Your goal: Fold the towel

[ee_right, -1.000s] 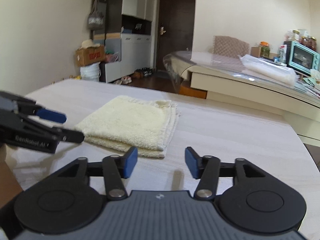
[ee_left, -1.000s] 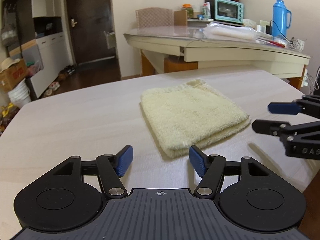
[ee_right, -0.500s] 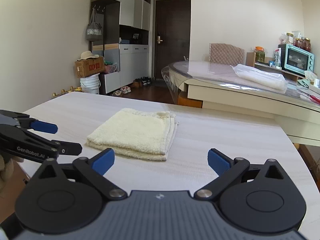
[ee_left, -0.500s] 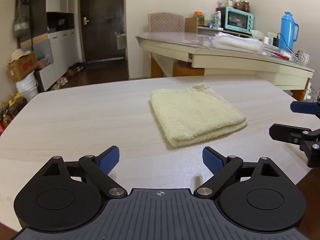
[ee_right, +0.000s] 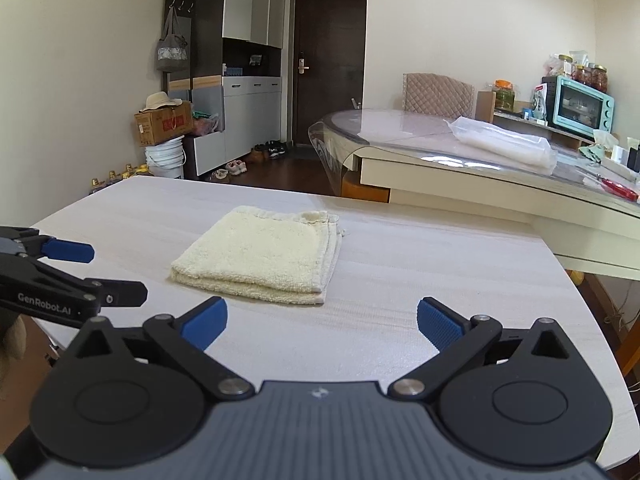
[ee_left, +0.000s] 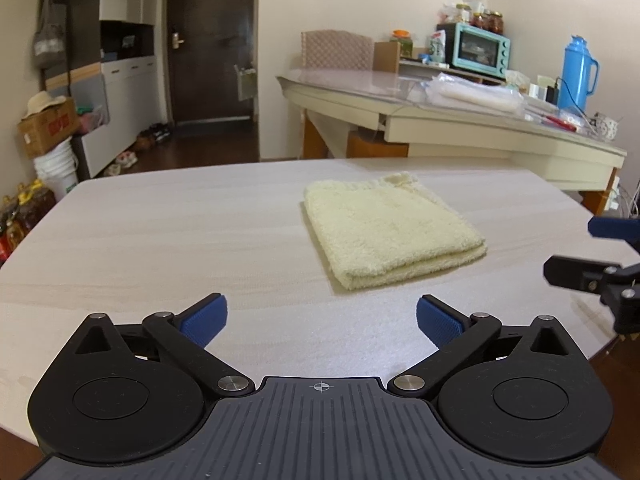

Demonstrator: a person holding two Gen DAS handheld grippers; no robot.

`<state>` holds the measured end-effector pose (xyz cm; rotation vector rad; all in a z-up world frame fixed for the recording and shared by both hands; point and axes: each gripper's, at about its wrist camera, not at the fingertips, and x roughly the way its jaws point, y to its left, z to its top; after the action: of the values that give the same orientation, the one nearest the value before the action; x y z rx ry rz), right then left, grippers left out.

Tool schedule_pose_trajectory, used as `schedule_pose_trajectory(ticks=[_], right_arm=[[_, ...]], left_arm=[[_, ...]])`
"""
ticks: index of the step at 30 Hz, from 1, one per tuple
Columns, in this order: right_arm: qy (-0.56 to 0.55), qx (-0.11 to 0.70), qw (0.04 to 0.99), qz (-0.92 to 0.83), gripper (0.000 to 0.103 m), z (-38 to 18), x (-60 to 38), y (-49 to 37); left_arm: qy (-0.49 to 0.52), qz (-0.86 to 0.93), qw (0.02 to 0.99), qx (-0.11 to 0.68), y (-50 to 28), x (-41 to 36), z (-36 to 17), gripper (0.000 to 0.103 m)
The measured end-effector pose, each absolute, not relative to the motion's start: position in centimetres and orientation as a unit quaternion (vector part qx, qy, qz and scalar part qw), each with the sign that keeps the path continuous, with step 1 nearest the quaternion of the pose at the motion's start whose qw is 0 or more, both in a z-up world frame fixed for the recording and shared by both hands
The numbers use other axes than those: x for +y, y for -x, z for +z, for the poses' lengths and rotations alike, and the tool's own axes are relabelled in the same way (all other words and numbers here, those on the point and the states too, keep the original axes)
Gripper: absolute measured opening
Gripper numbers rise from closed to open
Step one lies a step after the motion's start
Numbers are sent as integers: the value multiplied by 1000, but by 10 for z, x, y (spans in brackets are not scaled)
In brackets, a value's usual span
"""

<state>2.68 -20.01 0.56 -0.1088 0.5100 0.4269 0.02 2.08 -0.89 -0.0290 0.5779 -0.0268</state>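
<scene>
A pale yellow towel [ee_left: 384, 228] lies folded into a thick square on the light wood table [ee_left: 160, 240]; it also shows in the right wrist view [ee_right: 260, 256]. My left gripper [ee_left: 320, 320] is open wide and empty, held back near the table's front edge, short of the towel. My right gripper [ee_right: 320, 320] is open wide and empty, also back from the towel. The right gripper's fingers [ee_left: 588, 272] show at the right edge of the left wrist view. The left gripper's fingers [ee_right: 72, 276] show at the left of the right wrist view.
A second table [ee_left: 460, 120] stands behind with a plastic-wrapped bundle [ee_left: 476, 94], a teal toaster oven [ee_left: 476, 50] and a blue thermos [ee_left: 576, 74]. Cabinets [ee_right: 240, 80], a cardboard box [ee_right: 164, 124] and a white bucket [ee_right: 164, 158] stand at the left.
Both grippers have opened from half open to wide open and pulled back and up from the towel. The towel has not moved.
</scene>
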Motion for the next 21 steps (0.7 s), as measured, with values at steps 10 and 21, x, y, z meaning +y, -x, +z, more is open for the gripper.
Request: schedule_pose_trajectory(ticks=[10,21], right_arm=[[53,260,940,214,102,0,-198,-31],[46,263,940,211,102,0,-195,-32]], left_arm=[[29,1,952,304,-7,23,-11,103],[21,-11,946,322,-12,20,-16,103]])
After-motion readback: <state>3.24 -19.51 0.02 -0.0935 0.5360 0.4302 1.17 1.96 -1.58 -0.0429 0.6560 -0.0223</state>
